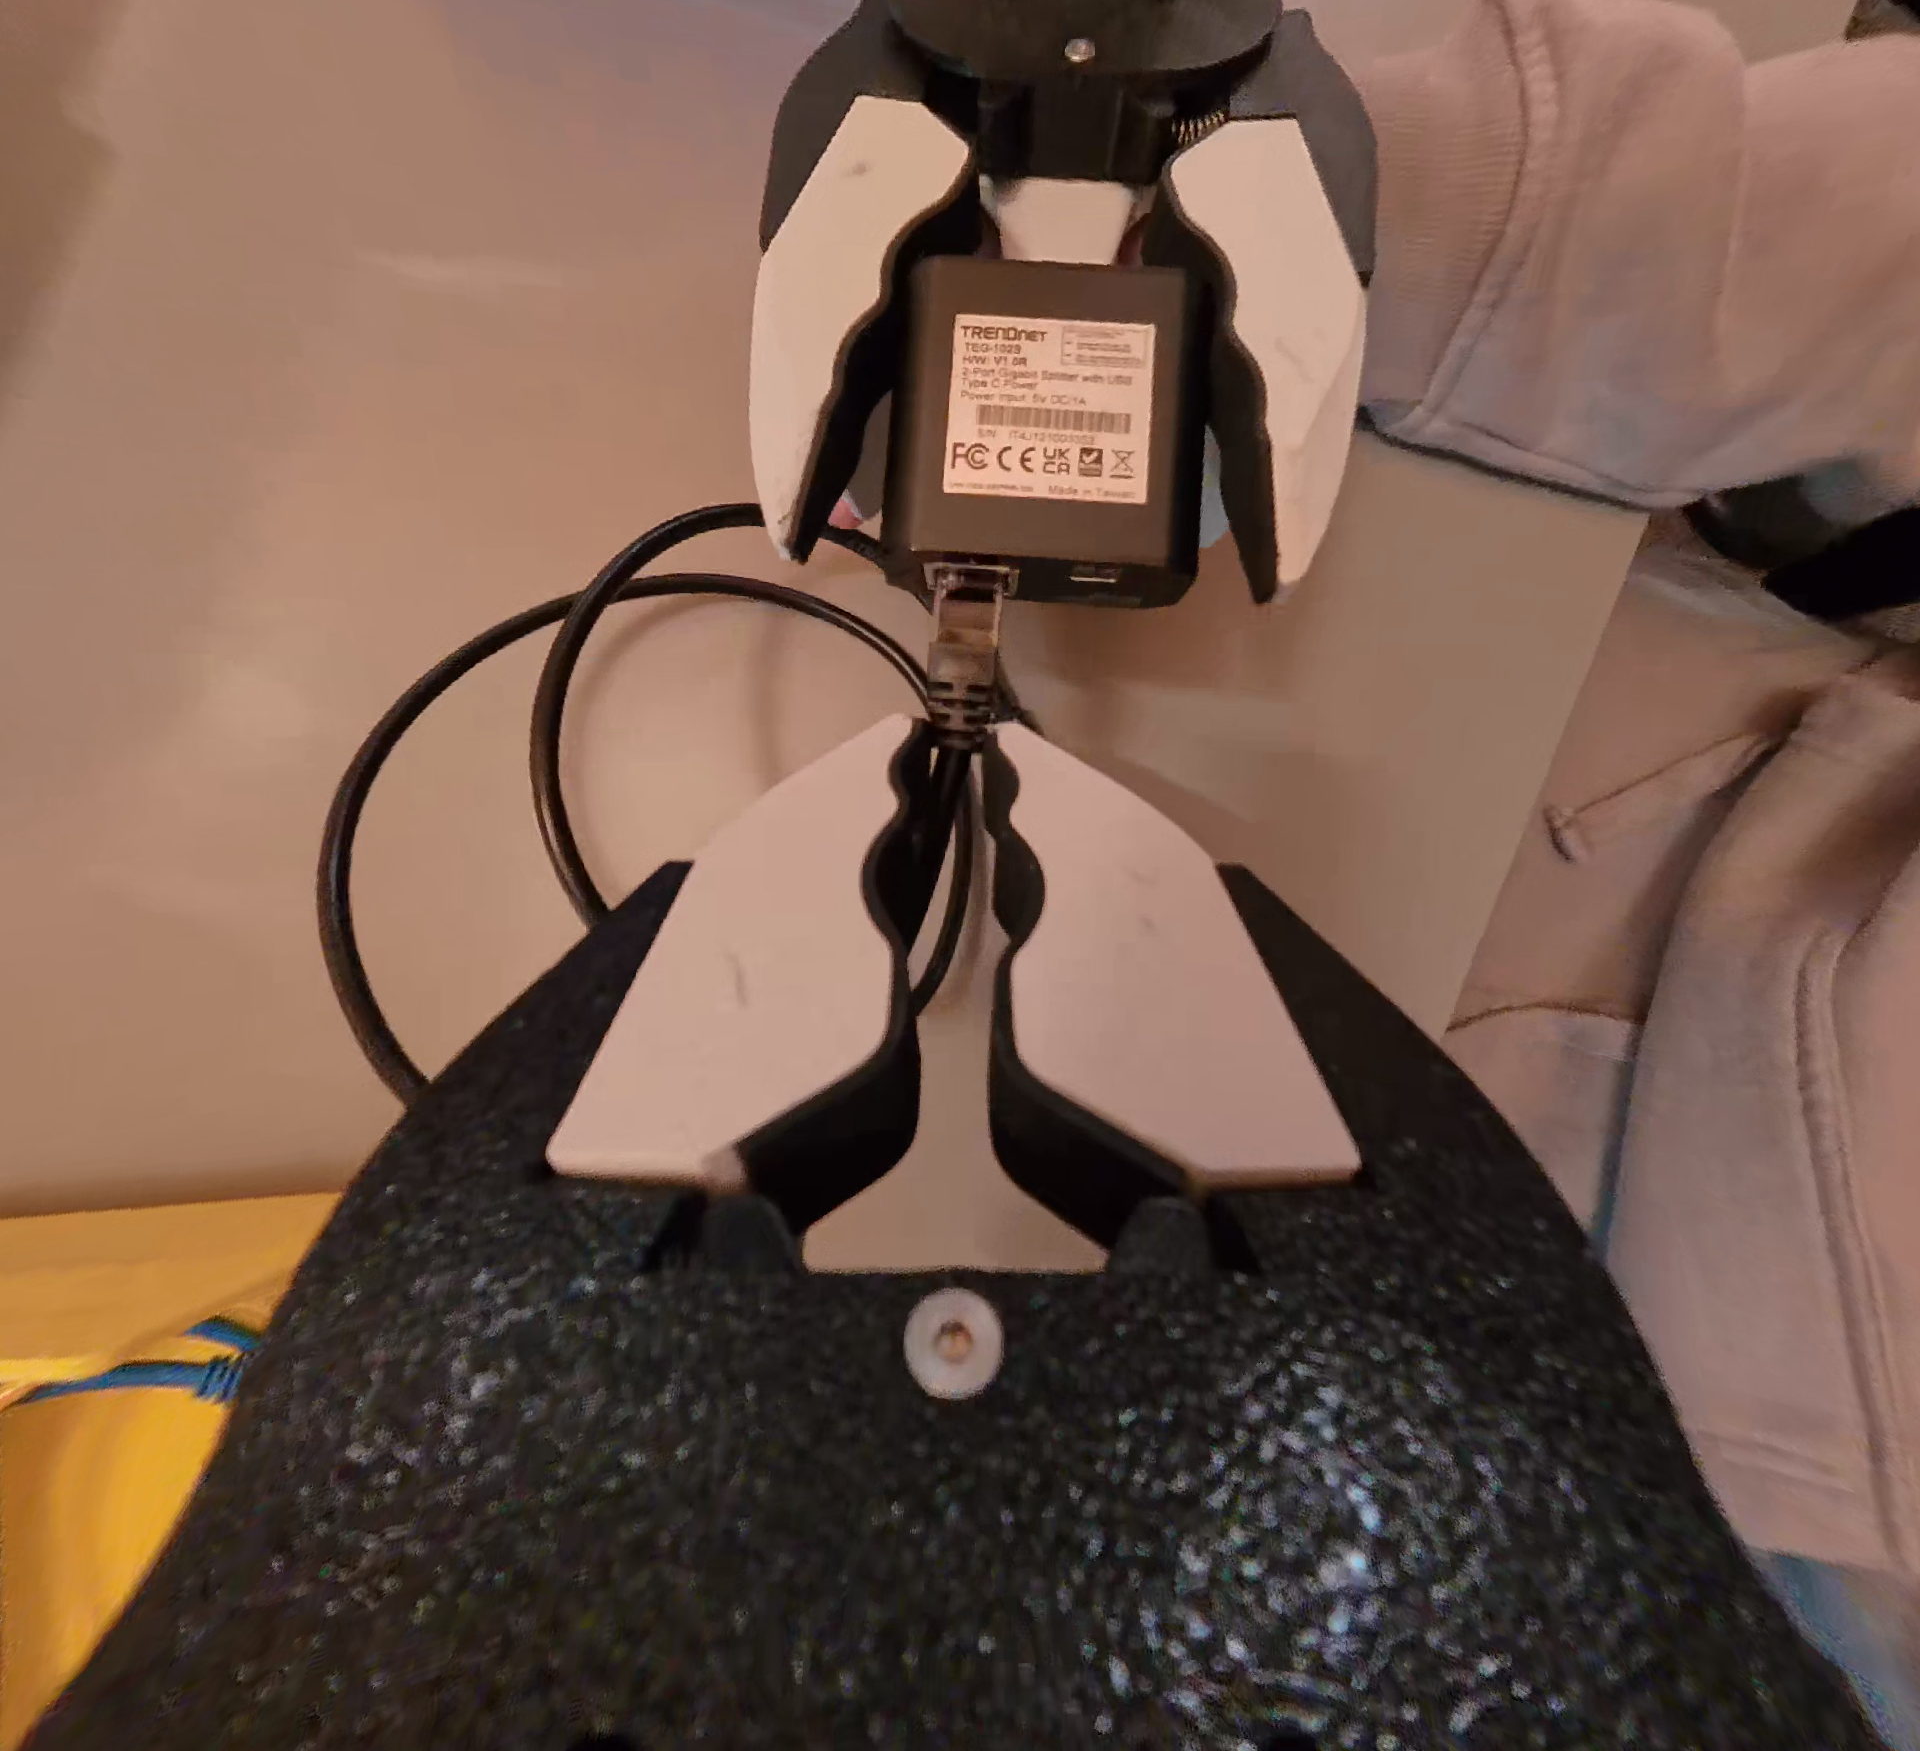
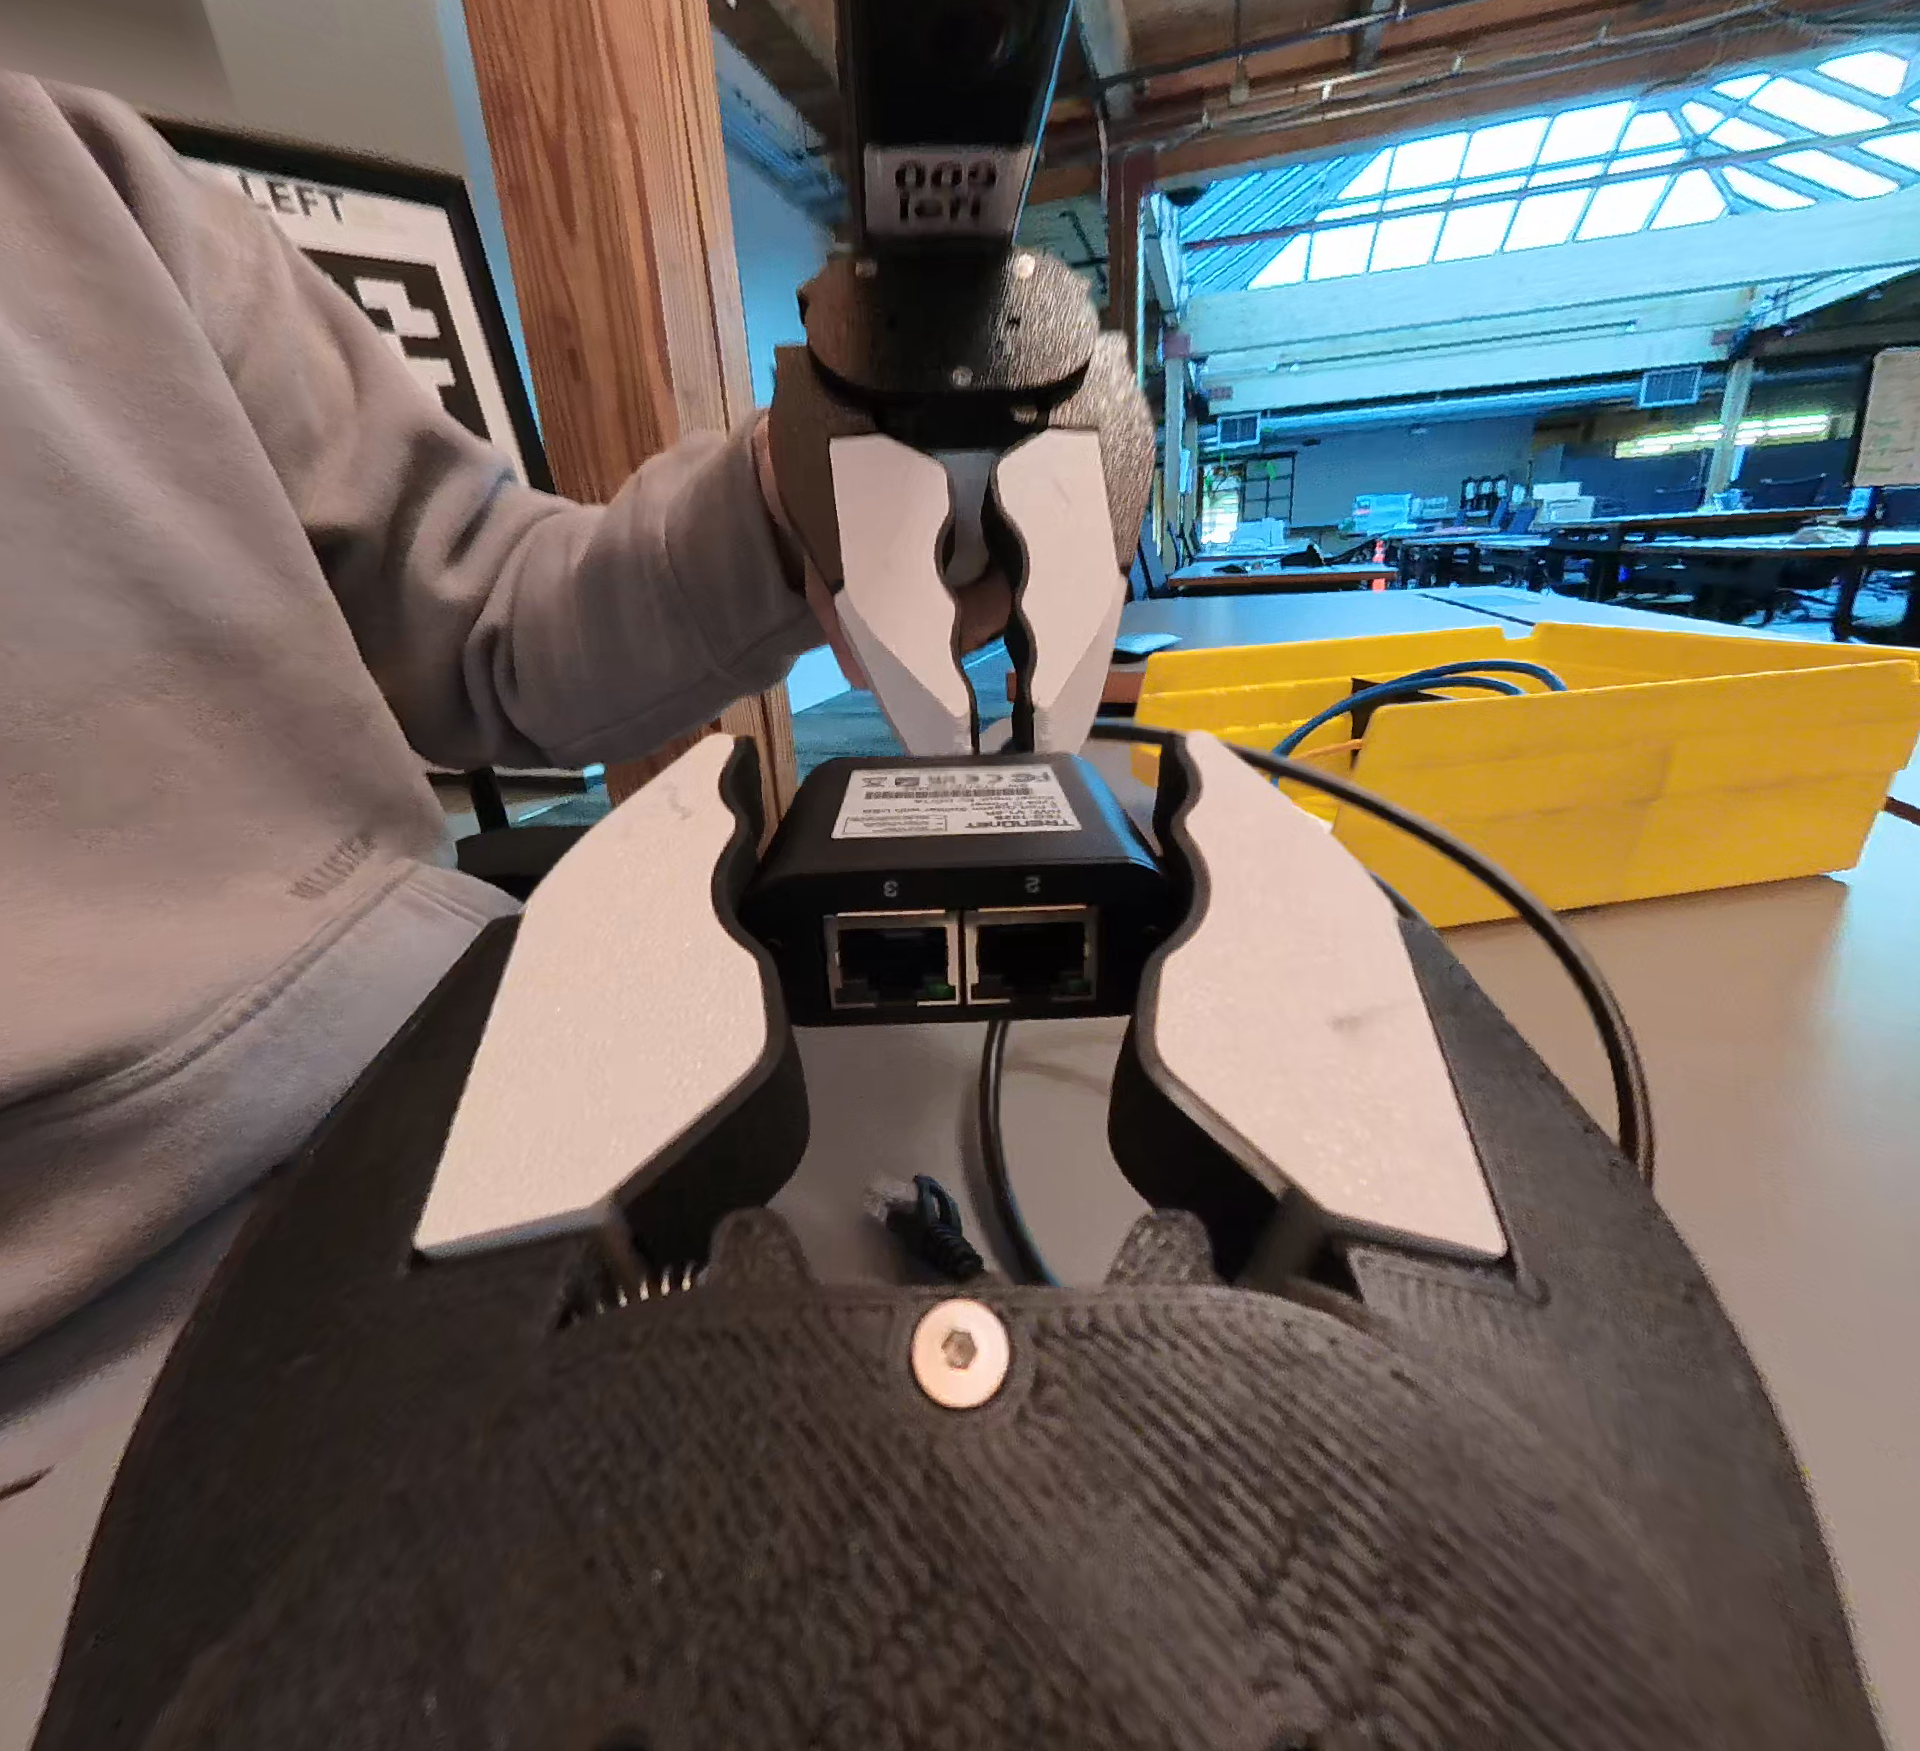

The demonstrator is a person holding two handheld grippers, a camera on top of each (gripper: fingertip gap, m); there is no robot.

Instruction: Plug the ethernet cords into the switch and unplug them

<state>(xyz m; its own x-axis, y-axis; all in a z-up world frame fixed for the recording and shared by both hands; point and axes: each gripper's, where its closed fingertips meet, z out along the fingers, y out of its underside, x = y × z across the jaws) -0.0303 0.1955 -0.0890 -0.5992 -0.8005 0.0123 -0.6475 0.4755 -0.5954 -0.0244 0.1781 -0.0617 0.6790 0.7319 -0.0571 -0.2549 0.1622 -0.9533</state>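
Seating the plug (image 1: 968, 626) squarely calls for the left gripper (image 1: 951, 735), clenched on the black cord (image 1: 436, 766), to push straight while the right gripper (image 2: 961, 880) clamps the switch (image 2: 961, 912) aloft above the table (image 2: 1714, 1026).

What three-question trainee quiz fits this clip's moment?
1. True or false: the right claw is clamped on the small black plastic switch box.
2. What does the left claw pinch? A) thin black ethernet cord B) yellow plastic bin C) nothing
3. How many of the two side-by-side ports facing the right wrist camera are occupied?

Key: 1 true; 2 A; 3 none, both are empty, and a loose connector lies on the table below.
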